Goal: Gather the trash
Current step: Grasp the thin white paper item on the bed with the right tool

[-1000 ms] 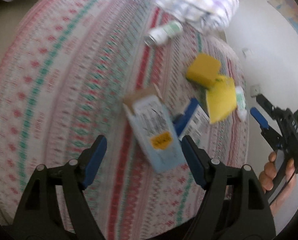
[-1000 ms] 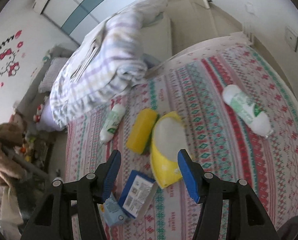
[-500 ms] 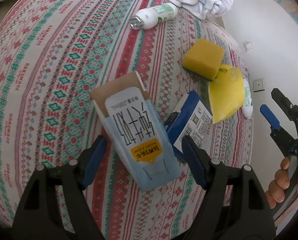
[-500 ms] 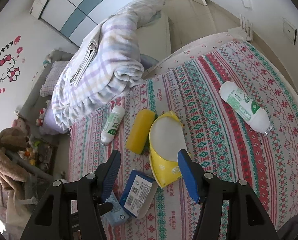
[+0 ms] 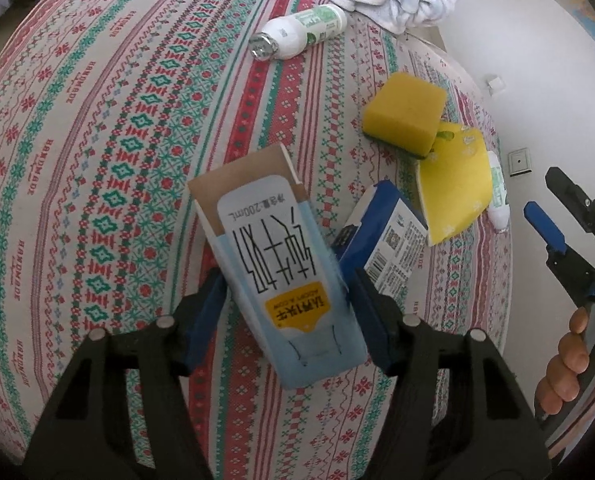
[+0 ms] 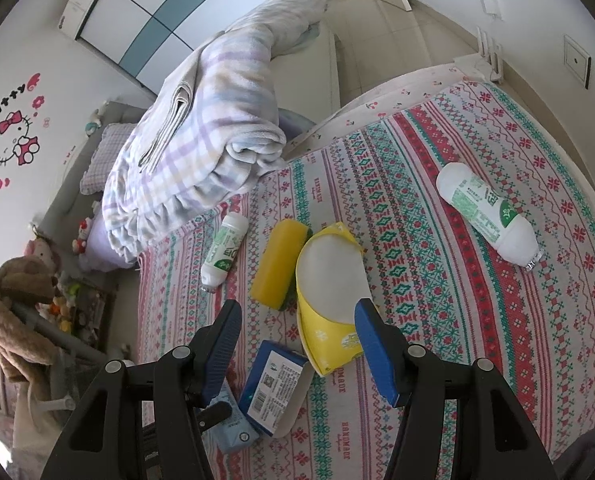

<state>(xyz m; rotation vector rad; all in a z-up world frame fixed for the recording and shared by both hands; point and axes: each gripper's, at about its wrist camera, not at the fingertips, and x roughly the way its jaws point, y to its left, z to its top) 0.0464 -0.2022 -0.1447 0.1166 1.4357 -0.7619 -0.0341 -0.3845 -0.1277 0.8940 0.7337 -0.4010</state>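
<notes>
My left gripper (image 5: pixel 287 312) is shut on a light blue milk carton (image 5: pixel 281 276) with an open brown top, held over the patterned bedspread (image 5: pixel 97 140). The carton's corner also shows in the right wrist view (image 6: pixel 229 432). Beside it lie a blue box (image 5: pixel 385 236), a yellow paper cup (image 5: pixel 453 188), a yellow sponge (image 5: pixel 405 114) and a white bottle (image 5: pixel 301 32). My right gripper (image 6: pixel 297 344) is open and empty above the yellow cup (image 6: pixel 329 280) and blue box (image 6: pixel 273 388). It also shows at the right edge of the left wrist view (image 5: pixel 557 220).
A folded plaid blanket (image 6: pixel 201 128) lies at the head of the bed. Two white bottles (image 6: pixel 225 248) (image 6: pixel 485 208) lie on the bedspread in the right wrist view. A plush toy (image 6: pixel 13 304) and clutter stand on the floor at left.
My left gripper has moved in around the milk carton and closed on it. The right gripper has barely moved and stays open.
</notes>
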